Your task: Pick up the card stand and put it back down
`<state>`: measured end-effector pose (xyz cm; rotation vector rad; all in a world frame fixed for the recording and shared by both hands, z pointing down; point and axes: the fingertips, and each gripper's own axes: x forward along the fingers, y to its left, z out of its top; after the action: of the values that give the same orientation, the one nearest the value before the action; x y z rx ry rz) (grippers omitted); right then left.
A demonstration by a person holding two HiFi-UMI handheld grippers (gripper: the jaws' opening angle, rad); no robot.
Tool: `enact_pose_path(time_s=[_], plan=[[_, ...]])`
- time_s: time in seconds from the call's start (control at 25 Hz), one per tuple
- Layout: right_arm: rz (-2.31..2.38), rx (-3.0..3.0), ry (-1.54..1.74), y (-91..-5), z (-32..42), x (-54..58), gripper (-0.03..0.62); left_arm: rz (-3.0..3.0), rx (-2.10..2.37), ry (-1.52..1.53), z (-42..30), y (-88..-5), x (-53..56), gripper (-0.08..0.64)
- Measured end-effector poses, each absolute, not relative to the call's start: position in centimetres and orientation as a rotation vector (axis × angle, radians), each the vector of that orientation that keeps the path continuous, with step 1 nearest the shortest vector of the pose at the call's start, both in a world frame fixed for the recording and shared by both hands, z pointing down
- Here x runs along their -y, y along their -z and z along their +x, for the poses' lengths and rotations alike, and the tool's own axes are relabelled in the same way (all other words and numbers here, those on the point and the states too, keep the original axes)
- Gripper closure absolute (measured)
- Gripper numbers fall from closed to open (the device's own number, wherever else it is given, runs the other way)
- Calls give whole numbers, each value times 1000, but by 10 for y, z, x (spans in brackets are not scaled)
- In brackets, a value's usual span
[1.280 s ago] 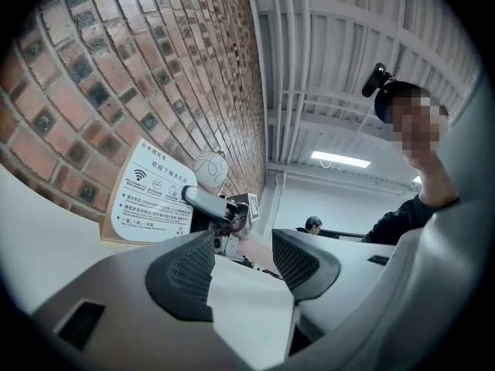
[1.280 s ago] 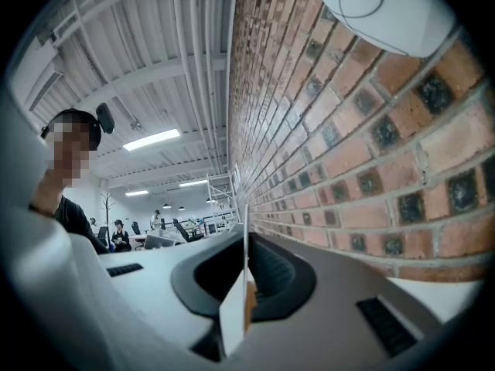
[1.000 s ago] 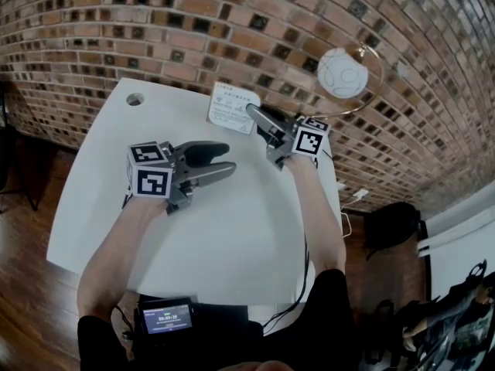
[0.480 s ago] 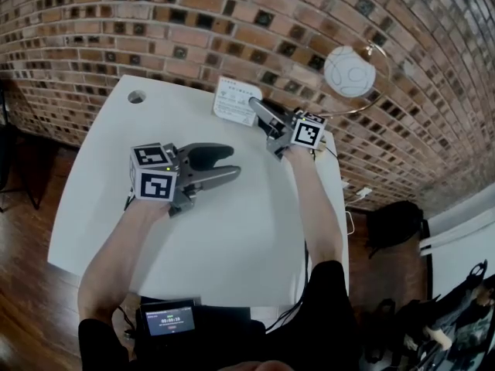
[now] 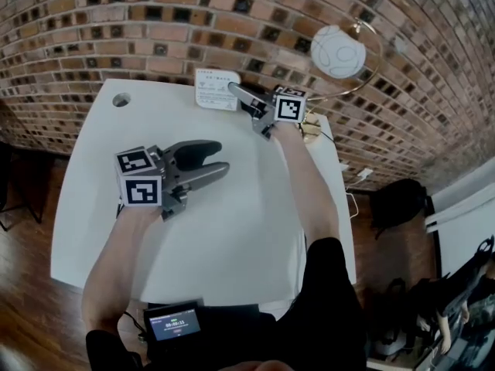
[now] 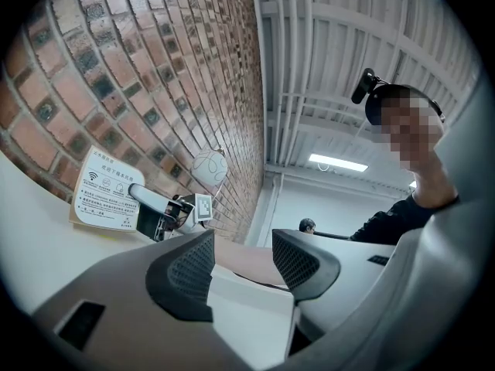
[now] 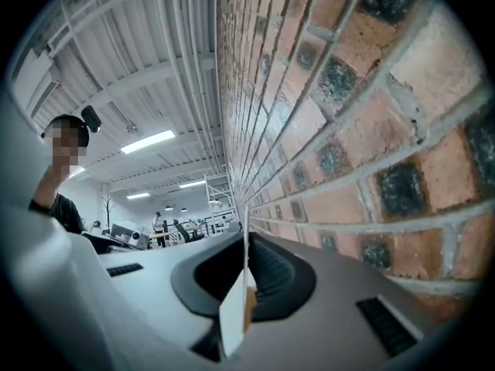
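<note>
A: Your right tongs pinch the card stand by its edge, at the table's far side near the wall. Your left tongs are spread, empty.
B: Next?
A: Keep it upright, set the base flat, then release w/o dragging.

We see a plain white surface below a red-brown brick wall dotted with dark square insets. The white printed card stand bears dark lettering, while the grey left tongs and grey right tongs carry black-and-white square-patterned cubes.
</note>
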<state>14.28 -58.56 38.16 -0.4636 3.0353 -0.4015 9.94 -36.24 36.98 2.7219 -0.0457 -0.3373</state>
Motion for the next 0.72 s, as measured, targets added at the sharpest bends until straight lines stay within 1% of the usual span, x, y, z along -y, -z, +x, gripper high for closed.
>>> enact_pose_path(time_s=[0.24, 0.72], plan=[[-426, -3022, 461, -398, 140, 593, 569, 2724, 36, 326, 103, -375, 358, 336], [-417, -3050, 442, -406, 144, 602, 568, 2730, 39, 309, 103, -378, 358, 336]])
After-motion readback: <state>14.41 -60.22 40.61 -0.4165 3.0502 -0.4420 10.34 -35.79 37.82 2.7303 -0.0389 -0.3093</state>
